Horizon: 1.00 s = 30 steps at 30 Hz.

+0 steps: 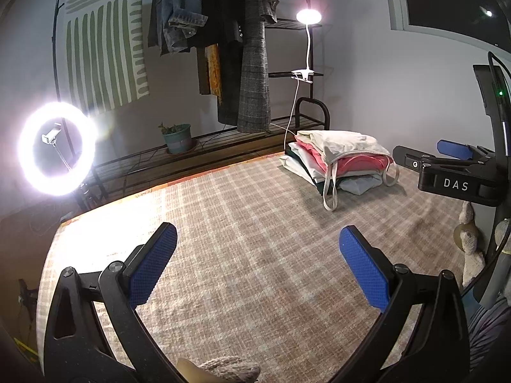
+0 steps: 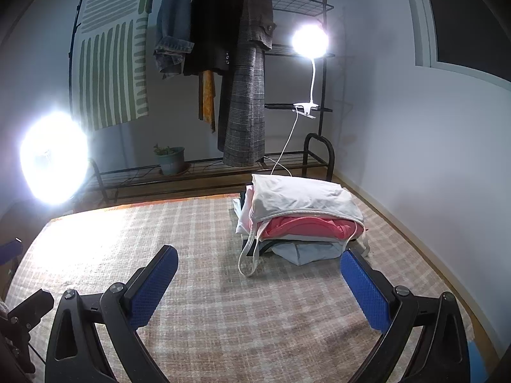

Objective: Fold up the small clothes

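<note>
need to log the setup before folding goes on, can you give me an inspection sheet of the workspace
Surface: checked woven mat, bare in front of both grippers.
Job's things: pile of folded clothes, white garment on top, pink below, straps hanging at the front.
Clutter: nothing seen on the mat.
Grippers: left gripper open, empty; right gripper open, empty.
Cables: white lamp cable drops behind the pile.
Surroundings: clothes rack with hung coats, potted plant, ring light, clip lamp.
</note>
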Each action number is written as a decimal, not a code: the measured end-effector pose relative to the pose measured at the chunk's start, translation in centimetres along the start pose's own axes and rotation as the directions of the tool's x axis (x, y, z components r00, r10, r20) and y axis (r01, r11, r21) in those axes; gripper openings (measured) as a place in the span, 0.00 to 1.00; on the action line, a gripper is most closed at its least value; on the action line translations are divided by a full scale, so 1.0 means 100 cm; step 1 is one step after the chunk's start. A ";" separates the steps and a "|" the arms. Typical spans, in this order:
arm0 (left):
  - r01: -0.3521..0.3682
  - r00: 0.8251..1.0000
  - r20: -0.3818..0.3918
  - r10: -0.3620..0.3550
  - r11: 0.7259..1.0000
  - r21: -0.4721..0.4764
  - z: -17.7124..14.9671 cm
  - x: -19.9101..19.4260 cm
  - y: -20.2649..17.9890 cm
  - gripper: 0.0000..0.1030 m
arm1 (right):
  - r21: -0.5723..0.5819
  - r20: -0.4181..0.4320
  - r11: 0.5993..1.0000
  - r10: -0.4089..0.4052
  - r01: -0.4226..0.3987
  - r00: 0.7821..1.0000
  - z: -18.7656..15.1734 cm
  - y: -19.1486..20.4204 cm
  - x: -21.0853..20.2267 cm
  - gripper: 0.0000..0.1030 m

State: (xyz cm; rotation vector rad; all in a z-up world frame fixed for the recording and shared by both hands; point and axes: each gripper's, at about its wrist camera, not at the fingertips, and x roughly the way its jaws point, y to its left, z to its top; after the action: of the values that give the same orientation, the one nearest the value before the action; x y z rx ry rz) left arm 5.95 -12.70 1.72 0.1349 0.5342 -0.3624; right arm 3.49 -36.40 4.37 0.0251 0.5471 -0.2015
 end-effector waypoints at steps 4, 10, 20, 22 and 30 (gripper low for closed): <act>0.000 1.000 -0.008 0.000 1.000 -0.007 -0.001 0.001 0.001 1.00 | -0.001 0.001 1.000 0.000 0.000 1.000 0.000 0.001 0.001 1.00; 0.005 1.000 -0.010 -0.005 1.000 -0.010 -0.001 0.001 0.002 1.00 | 0.007 -0.004 1.000 0.007 -0.007 1.000 0.000 0.000 0.001 1.00; 0.003 1.000 -0.011 -0.003 1.000 -0.013 -0.001 0.000 0.000 1.00 | 0.006 -0.004 1.000 0.008 -0.008 1.000 0.001 0.000 0.001 1.00; 0.004 1.000 -0.012 -0.004 1.000 -0.013 0.000 0.000 0.001 1.00 | 0.006 -0.004 1.000 0.007 -0.007 1.000 0.000 0.000 0.001 1.00; 0.004 1.000 -0.013 -0.005 1.000 -0.014 -0.001 0.000 -0.001 1.00 | 0.008 -0.005 1.000 0.009 -0.009 1.000 0.000 0.000 0.001 1.00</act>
State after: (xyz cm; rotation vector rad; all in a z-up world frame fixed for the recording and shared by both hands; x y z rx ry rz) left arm 5.87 -12.77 1.67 0.1222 0.5496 -0.3622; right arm 3.54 -36.43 4.29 0.0360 0.5515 -0.1945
